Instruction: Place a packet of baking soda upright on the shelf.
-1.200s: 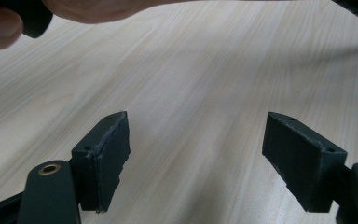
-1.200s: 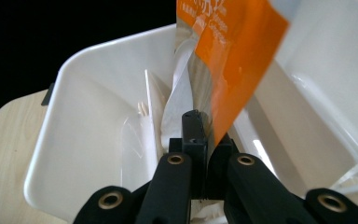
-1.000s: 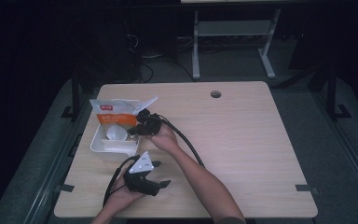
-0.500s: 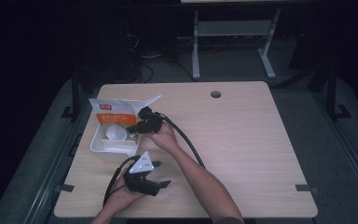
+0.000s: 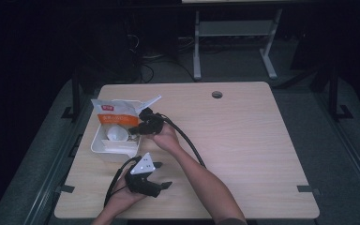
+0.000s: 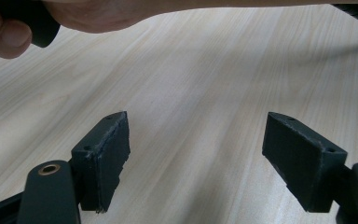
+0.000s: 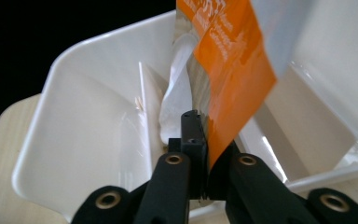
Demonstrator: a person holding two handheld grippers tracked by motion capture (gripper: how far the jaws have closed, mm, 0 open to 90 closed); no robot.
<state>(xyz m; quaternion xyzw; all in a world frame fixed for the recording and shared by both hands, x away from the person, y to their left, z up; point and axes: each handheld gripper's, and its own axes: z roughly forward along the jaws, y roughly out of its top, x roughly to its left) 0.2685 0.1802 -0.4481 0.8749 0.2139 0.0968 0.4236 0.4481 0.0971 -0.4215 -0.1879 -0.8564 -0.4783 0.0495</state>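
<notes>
Right gripper (image 5: 133, 131) has its fingers clamped on the orange packet (image 7: 230, 70), upright over the white tray (image 5: 104, 148) at far left; left gripper (image 5: 161, 176) rests gaping on the near tabletop (image 5: 243, 140).

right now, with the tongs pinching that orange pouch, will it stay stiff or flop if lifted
Likely floppy: the orange pouch looks like thin foil film, bending where the right tongs clamp its edge. Probably light, so it may swing. The white tray beneath seems shallow and could slide if dragged.
</notes>
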